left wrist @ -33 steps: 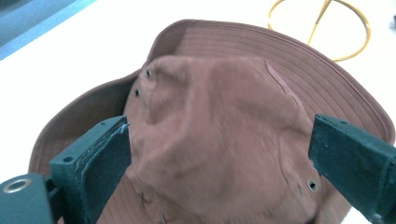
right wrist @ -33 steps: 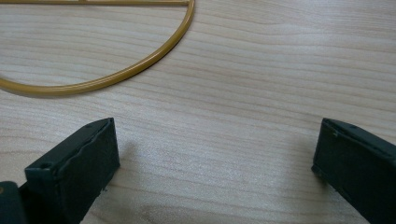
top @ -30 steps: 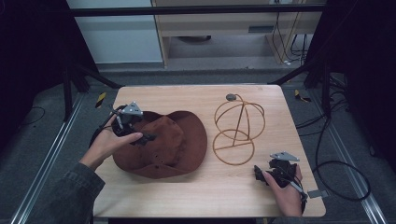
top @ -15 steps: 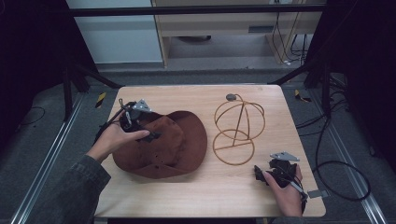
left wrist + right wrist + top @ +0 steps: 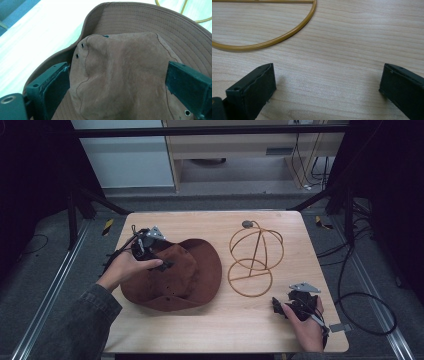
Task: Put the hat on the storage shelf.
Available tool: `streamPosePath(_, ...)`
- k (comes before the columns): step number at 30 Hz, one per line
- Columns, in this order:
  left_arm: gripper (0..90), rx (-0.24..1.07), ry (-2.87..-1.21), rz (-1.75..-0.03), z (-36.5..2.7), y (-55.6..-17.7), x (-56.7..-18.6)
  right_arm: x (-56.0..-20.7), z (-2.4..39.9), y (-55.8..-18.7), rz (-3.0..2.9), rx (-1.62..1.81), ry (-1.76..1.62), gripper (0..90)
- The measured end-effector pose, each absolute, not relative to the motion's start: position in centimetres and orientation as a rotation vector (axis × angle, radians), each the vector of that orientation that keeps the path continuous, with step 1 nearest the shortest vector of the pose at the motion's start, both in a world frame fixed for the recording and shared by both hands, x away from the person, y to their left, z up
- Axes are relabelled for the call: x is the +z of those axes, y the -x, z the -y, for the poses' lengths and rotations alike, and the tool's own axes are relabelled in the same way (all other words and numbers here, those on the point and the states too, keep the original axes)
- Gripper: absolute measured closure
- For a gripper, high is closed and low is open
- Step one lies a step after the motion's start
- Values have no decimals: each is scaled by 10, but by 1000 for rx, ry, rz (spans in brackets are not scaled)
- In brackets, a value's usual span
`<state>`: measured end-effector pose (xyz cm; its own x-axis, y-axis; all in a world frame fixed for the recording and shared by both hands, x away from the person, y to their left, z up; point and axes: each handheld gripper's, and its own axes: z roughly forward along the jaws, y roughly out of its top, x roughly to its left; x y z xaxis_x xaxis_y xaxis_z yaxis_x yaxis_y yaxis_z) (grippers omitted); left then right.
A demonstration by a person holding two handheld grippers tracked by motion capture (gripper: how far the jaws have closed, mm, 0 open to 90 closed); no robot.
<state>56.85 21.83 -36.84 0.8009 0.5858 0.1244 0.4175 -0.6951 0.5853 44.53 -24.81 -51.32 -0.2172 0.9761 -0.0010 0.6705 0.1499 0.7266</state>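
Right now the left gripper (image 5: 159, 256) sits over the near-left side of a brown hat (image 5: 185, 275) lying on the wooden table (image 5: 200, 222). Its jaws are spread wide, one on each side of the hat's soft crown (image 5: 120, 75), with the brim (image 5: 150, 22) stretching out beyond them; whether the pads touch the fabric I cannot tell. The right gripper (image 5: 285, 306) rests low over bare wood, jaws wide apart with nothing between them. Just ahead of it and to its left stands a gold wire hat stand (image 5: 254, 257), its base ring (image 5: 274, 37) flat on the table, close beside the hat's far edge.
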Motion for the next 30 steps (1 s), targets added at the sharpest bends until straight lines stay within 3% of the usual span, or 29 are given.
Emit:
streamPosePath(22,84,366,-2507,-730,-208,-573,-394,-513,248,-445,-1953,840,-1565,5)
streamPosePath(30,245,334,-2544,-723,-203,-576,-399,-513,248,-445,-1953,841,-1565,5)
